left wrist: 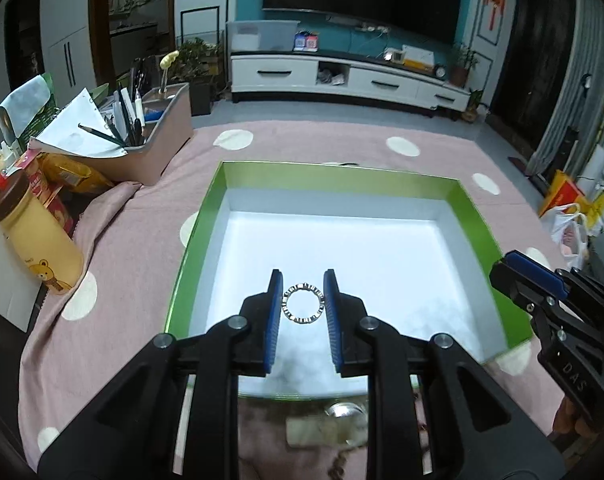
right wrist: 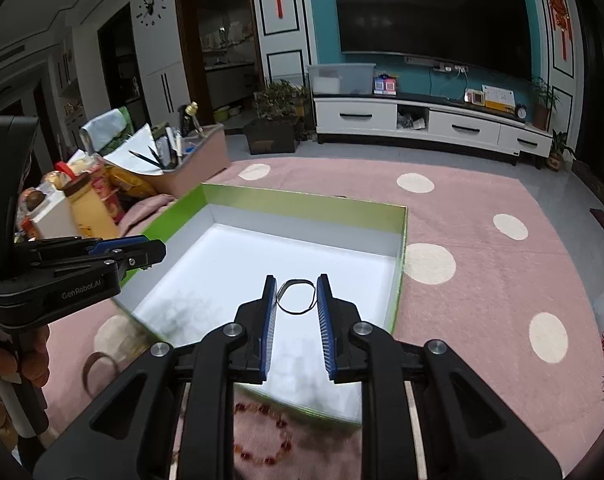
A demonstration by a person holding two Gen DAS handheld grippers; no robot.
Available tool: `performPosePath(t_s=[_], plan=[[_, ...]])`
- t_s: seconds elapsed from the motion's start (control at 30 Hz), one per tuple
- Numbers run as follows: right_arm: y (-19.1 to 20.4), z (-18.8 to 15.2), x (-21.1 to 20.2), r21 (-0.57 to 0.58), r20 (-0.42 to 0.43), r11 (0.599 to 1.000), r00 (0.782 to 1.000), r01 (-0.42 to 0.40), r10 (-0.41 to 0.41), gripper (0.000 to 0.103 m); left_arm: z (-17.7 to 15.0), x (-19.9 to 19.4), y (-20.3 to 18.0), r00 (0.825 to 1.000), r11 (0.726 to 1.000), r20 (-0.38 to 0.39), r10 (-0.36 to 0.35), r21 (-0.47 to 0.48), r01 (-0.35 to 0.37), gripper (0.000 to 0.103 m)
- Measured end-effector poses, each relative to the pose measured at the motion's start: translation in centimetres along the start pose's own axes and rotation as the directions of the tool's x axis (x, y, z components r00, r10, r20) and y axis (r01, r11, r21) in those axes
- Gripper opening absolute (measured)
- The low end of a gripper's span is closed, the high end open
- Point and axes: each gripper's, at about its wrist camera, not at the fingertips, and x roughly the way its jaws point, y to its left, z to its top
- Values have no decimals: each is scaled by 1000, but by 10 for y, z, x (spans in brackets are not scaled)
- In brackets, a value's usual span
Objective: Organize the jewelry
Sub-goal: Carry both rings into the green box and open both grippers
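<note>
Carry step: left gripper (left wrist: 303, 300) clamps a beaded ring bracelet (left wrist: 303, 303), right gripper (right wrist: 296, 296) a thin, seemingly wire bangle (right wrist: 296, 297), both over the green-walled box (left wrist: 337, 178); next, lower and release.

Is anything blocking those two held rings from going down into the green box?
Nothing visible. The segmented bracelet and the thin dark band each sit between their jaws above the green box, whose white floor shows bare beneath them.
</note>
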Motion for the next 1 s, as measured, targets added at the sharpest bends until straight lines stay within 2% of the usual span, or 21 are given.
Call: performPosePath(t_s=[0.2,0.27,0.33,0.37,0.53,0.6,0.63,0.97,1.0], plan=[[-2,5,19,18,-22,1000,1000,16,-16,23,6,20,9,999,999,-23,47,-11,-47,23],[-3,6,20,29,-23,999,1000,17,-16,30,4,20,9,998,999,-24,49,-13,-50,49],[-2,6,18,31,-15,999,1000,15,-15,38,5,17,10,999,999,-10,45,-15,-45,62],[-1,5,15,30,-10,999,1000,14,-13,42,5,15,10,999,999,-3,47,-11,-48,66],[3,5,2,32,6,999,1000,5,-5,44,3,2,9,998,998,16,54,-13,-54,78],[3,5,-7,40,17,999,1000,-1,0,49,1,-5,9,998,998,22,57,-12,-57,81],[3,4,-11,43,23,999,1000,-2,1,51,-1,-10,9,998,998,23,59,-16,-59,86],[4,-16,-52,56,27,998,1000,11,-13,54,-29,-53,20,997,996,25,79,-51,-78,93],[4,-19,-57,59,26,998,1000,14,-15,57,-32,-57,21,996,995,24,84,-51,-82,94]])
